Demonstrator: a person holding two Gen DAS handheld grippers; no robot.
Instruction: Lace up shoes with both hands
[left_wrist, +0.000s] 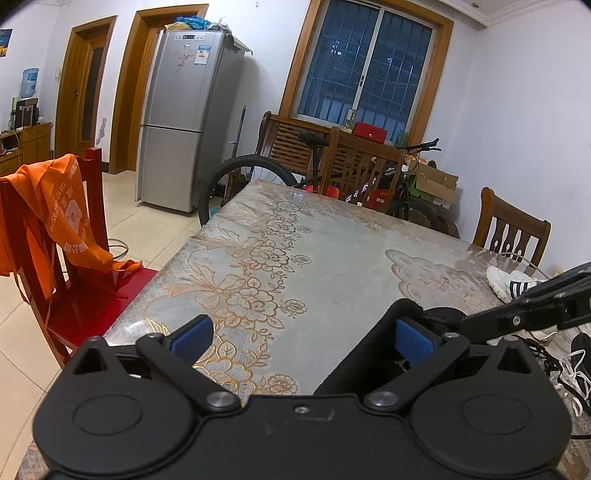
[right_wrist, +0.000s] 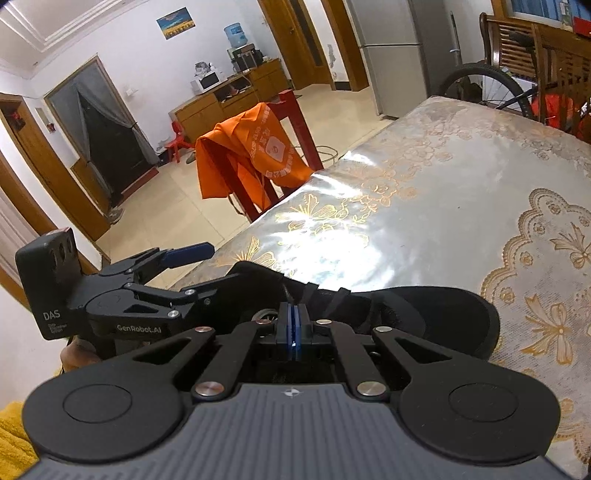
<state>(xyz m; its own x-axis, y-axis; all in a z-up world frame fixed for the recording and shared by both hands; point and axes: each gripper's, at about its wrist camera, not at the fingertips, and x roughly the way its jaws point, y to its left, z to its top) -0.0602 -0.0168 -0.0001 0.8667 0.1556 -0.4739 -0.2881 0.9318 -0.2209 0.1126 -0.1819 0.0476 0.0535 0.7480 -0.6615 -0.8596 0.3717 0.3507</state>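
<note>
The black shoe (right_wrist: 417, 314) lies on its side near the table's (right_wrist: 424, 206) front edge, its sole toward the right and its opening toward the two tools. The right gripper (right_wrist: 291, 328) sits directly over the shoe's lacing area with its blue pads (right_wrist: 286, 325) pressed flat together; a thin dark lace (right_wrist: 286, 293) runs up from between them toward the shoe's tongue, though whether the pads actually pinch it cannot be told from this angle. The left gripper (left_wrist: 303, 336) has its fingers spread wide apart, and its right finger (left_wrist: 413, 341) is just beside (perhaps touching) the shoe's black collar (left_wrist: 373, 343), while its other pad (left_wrist: 192, 338) hangs over bare tablecloth. In the left wrist view the right gripper's arm reaches in from the right edge, crossing above the shoe. Farther along the table, well apart from the tools, a white sneaker with black stripes (left_wrist: 511, 282) rests near the right edge, and another dark shoe with white laces (left_wrist: 570, 369) lies beside the right tool. A red chair (left_wrist: 70, 258) draped with an orange cloth (left_wrist: 59, 210) stands at the table's left side
</note>
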